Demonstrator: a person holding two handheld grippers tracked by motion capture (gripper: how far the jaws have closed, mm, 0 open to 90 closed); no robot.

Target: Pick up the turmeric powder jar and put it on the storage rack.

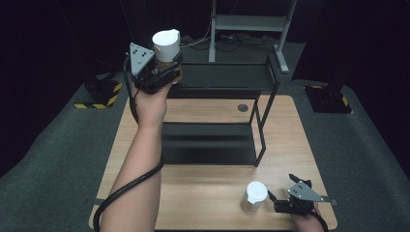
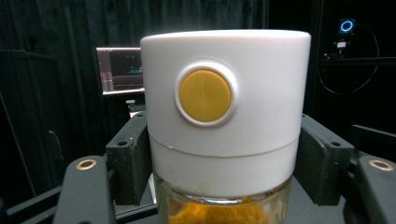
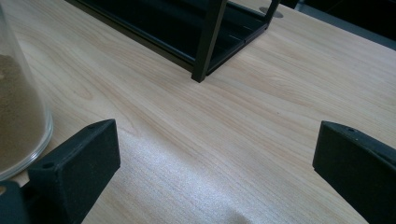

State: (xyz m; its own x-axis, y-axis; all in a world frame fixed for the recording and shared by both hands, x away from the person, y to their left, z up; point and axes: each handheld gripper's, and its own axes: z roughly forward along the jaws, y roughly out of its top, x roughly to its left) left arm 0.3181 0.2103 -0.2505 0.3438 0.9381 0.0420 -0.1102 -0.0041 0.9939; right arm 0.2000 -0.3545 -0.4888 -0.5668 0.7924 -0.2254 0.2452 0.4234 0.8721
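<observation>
Left gripper: raised at upper left of the high view, over the top shelf of the black rack; jaws clamped on a glass jar just below its white cap, yellow powder inside, yellow disc on the cap.

Right gripper: lower right of the high view, on the wooden table; jaws spread wide, nothing between them.

Second jar: white-capped, brownish powder, upright on the table just beside the right gripper; at the left edge of the right gripper view.

Bright overhead light on the table, black dim surroundings, soft blur, glare sheen on wood.
</observation>
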